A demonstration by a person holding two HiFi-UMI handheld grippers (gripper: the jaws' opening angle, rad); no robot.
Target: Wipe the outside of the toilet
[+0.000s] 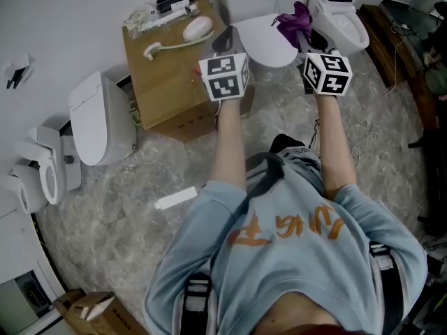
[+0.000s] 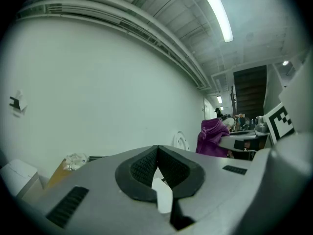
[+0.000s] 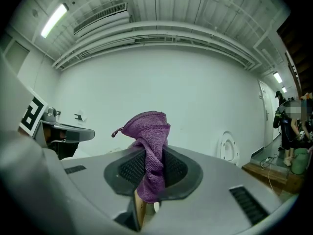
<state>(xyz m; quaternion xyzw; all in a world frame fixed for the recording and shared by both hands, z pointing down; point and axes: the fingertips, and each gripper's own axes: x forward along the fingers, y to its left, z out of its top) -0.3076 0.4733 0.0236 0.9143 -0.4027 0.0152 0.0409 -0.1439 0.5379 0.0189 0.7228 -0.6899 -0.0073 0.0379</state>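
The left gripper [image 2: 157,151] has its fingers pressed together on nothing. The right gripper [image 3: 150,155] pinches a purple cloth [image 3: 148,129], which bunches above its fingers. Just beyond both stands the white toilet [image 1: 269,44], lid down, beside a cardboard box [image 1: 171,79].

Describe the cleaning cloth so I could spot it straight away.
Find the white toilet beside the brown box. Between it and the next toilet, the right claw pinches the cloth. It is the only purple thing here.
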